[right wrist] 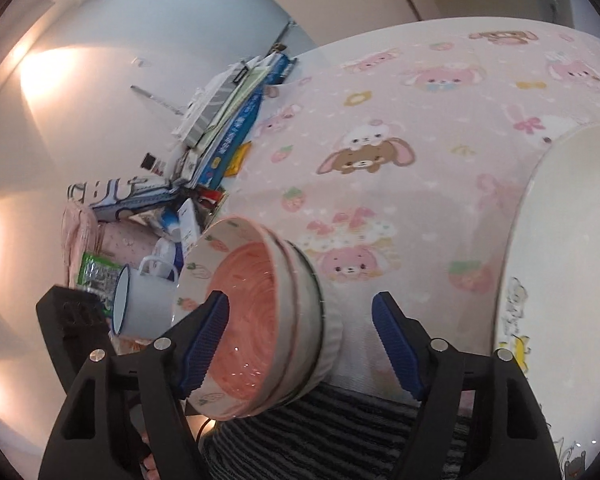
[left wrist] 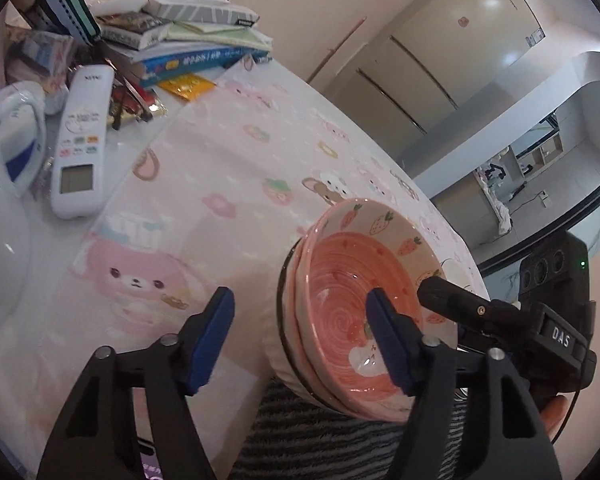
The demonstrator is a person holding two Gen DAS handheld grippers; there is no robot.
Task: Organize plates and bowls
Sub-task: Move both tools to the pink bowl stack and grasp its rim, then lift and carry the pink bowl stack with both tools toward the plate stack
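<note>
Table (left wrist: 112, 152) under pink cartoon cloth (left wrist: 236, 168); stacked bowls (left wrist: 352, 312), remote (left wrist: 82, 148), books (left wrist: 196, 40).

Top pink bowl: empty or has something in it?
Empty. Both views look into the top bowl of the stack: only the bare pink swirl glaze shows.

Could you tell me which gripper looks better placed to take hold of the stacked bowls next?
Probably the right gripper: the bowl stack lies between its open fingers. The left gripper has only one finger at the rim.
</note>
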